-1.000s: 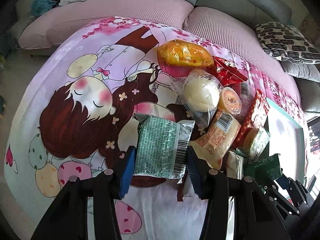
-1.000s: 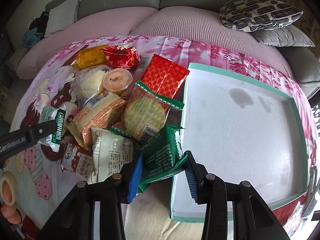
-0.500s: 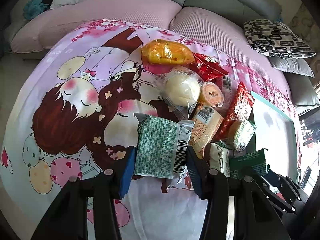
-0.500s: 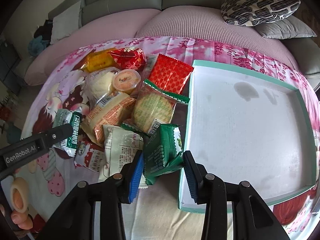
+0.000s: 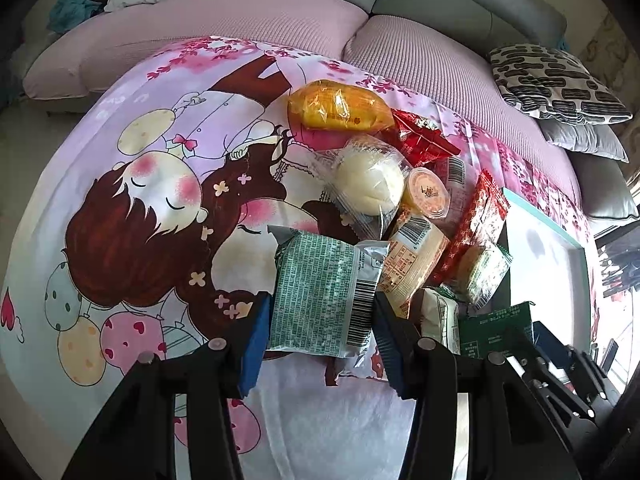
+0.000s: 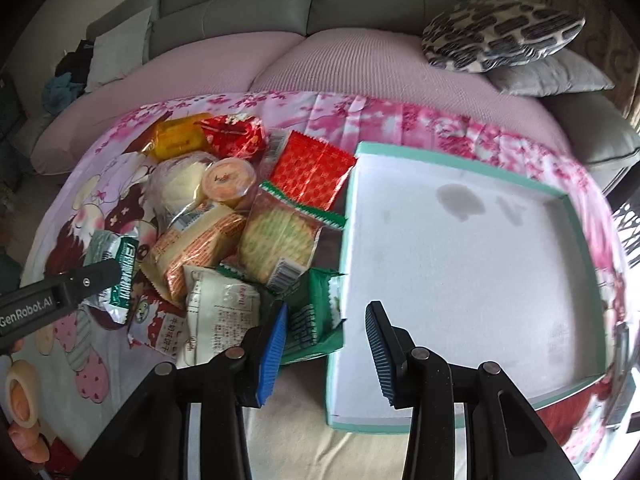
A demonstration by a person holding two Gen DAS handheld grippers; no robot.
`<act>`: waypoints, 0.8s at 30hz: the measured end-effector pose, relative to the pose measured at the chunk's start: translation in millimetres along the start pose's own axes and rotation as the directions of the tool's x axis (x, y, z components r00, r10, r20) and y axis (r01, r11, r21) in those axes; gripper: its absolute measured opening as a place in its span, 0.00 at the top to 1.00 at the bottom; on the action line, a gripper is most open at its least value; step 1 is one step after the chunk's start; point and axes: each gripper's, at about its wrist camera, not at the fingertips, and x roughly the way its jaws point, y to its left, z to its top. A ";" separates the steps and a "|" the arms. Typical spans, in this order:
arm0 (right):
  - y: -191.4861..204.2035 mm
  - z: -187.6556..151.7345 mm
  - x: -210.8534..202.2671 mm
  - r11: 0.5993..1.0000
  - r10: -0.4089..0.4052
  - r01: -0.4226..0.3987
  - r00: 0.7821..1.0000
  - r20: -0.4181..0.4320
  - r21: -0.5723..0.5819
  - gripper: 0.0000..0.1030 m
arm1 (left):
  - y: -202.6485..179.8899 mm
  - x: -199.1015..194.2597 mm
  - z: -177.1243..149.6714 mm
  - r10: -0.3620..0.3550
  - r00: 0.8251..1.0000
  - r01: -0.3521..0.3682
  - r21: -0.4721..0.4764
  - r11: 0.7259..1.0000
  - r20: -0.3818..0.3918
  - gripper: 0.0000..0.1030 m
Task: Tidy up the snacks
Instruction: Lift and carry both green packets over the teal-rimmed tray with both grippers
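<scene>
Left wrist view: the left gripper holds one green-printed packet clamped between both blue pads above the cartoon cloth, nearest of roughly ten snacks in one heap. Right wrist view: the right gripper stands part open, its left pad against one dark green packet and its right pad free over the one teal-rimmed tray. Beyond lie one sofa and two cushions.

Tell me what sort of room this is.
Most likely a home living room: a grey sofa with pink seat covers, a black-and-white patterned cushion, and packaged snacks piled on a pink cartoon-print cloth.
</scene>
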 end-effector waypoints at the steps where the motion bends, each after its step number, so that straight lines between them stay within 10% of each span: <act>1: 1.4 -0.2 2.2 1.000 0.013 -0.013 1.000 -0.008 -0.002 0.58 | 0.1 -0.2 0.0 -0.001 1.000 0.001 0.000 1.000 0.000 0.50; 10: 24.4 -5.4 -1.9 0.990 0.126 -0.125 0.992 0.009 -0.062 0.58 | 1.7 -0.8 0.2 -0.007 1.000 0.007 -0.007 1.000 0.000 0.50; 24: 22.8 -9.4 22.2 0.998 0.056 -0.057 0.997 -0.045 -0.023 0.74 | 1.3 3.3 0.7 -0.007 1.000 0.007 -0.005 1.000 -0.016 0.50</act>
